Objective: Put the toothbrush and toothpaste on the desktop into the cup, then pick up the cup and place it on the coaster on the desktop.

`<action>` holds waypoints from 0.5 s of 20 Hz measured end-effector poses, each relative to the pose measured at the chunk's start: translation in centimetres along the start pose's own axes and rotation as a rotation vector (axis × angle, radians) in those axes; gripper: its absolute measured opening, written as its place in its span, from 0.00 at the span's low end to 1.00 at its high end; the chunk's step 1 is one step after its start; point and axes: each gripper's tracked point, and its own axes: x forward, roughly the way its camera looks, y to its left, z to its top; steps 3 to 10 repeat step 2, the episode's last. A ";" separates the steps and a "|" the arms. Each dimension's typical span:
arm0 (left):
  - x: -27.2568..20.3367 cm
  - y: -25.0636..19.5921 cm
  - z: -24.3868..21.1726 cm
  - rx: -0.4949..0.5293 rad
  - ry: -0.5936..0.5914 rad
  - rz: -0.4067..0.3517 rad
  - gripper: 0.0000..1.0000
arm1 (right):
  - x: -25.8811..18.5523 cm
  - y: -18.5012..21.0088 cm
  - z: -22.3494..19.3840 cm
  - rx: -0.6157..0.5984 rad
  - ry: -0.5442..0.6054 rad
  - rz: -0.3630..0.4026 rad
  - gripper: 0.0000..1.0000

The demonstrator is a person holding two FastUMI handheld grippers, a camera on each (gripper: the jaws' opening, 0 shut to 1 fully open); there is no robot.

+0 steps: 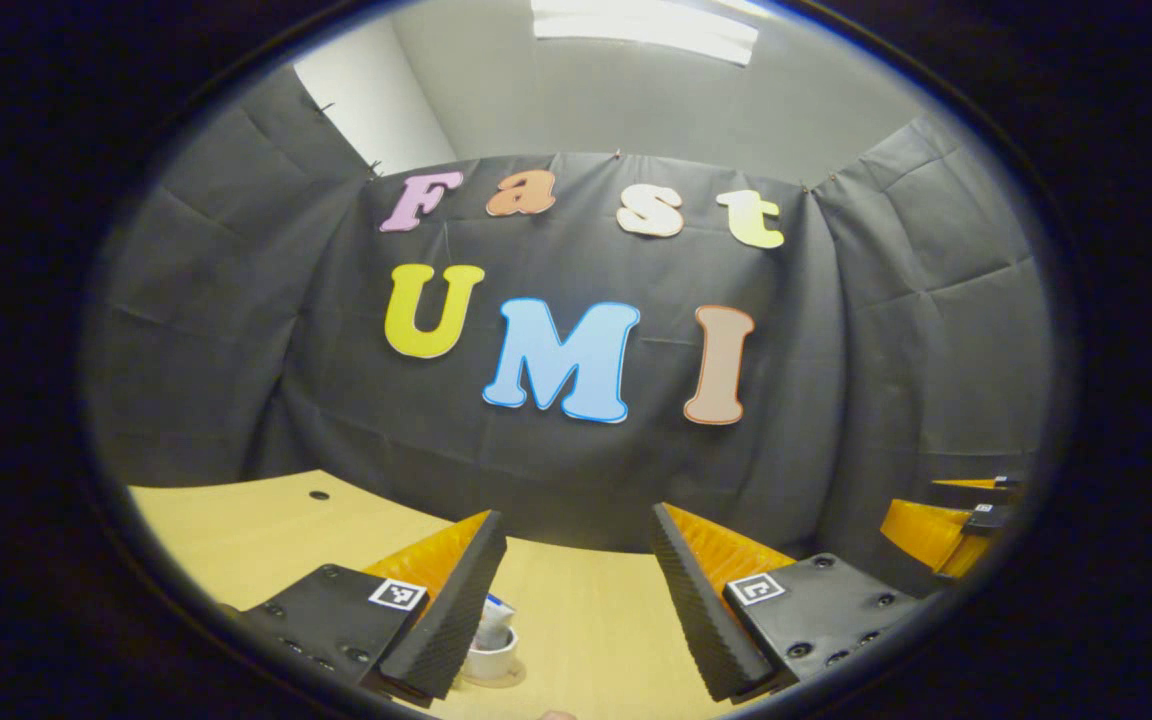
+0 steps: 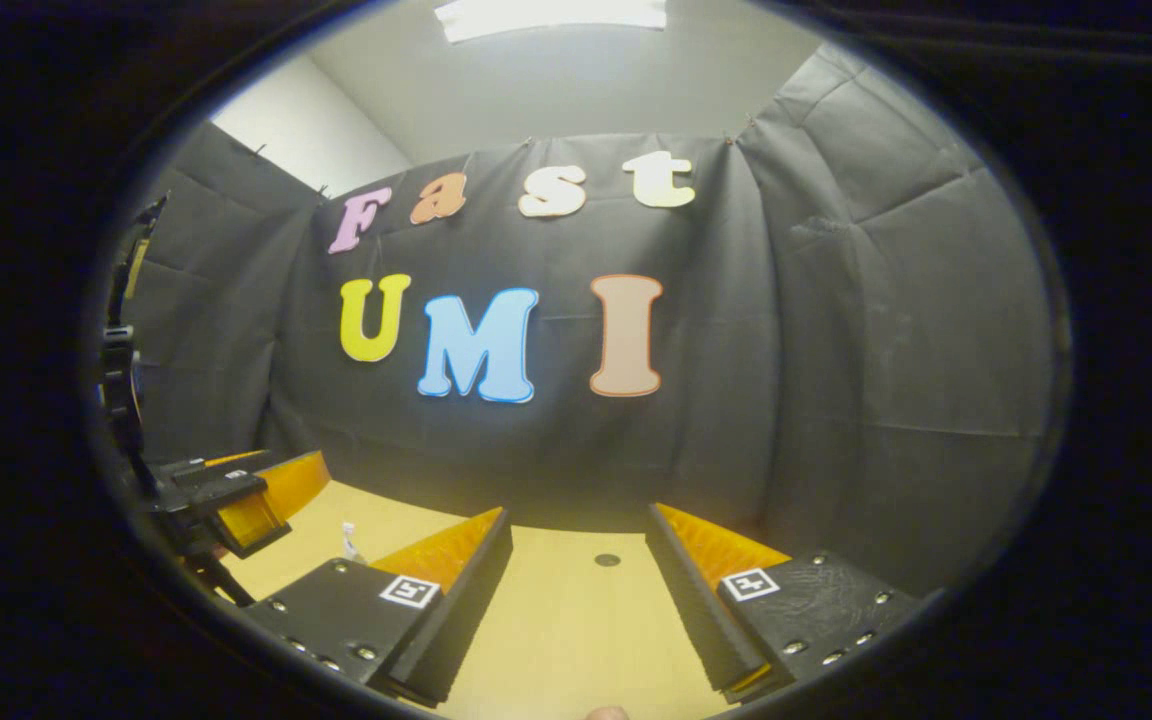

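In the left gripper view a white cup (image 1: 492, 655) stands on the wooden desktop (image 1: 586, 620), half hidden behind one of my left gripper's fingers (image 1: 446, 610). A white and blue tube, seemingly the toothpaste (image 1: 496, 610), sticks out of the cup. Under the cup shows the edge of a tan round coaster (image 1: 501, 680). My left gripper (image 1: 576, 520) is open and empty, raised above the desk with the cup low at its left. My right gripper (image 2: 578, 515) is open and empty too. In the right gripper view a small white tip (image 2: 348, 540) pokes up on the left.
The right gripper (image 1: 956, 530) appears at the far right of the left gripper view, and the left gripper (image 2: 236, 500) at the left of the right gripper view. The desk has a cable hole (image 1: 319, 495), also seen as a cable hole (image 2: 607, 560) ahead. The black cloth wall closes the back.
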 end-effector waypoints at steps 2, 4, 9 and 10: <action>0.1 -2.4 -0.8 -0.013 -0.030 0.011 0.94 | 0.3 -3.0 -1.1 -0.001 -0.001 -0.014 0.87; 0.1 -2.4 -0.8 -0.013 -0.030 0.011 0.94 | 0.3 -3.0 -1.1 -0.001 -0.001 -0.014 0.87; 0.1 -2.4 -0.8 -0.013 -0.030 0.011 0.94 | 0.3 -3.0 -1.1 -0.001 -0.001 -0.014 0.87; 0.1 -2.4 -0.8 -0.013 -0.030 0.011 0.94 | 0.3 -3.0 -1.1 -0.001 -0.001 -0.014 0.87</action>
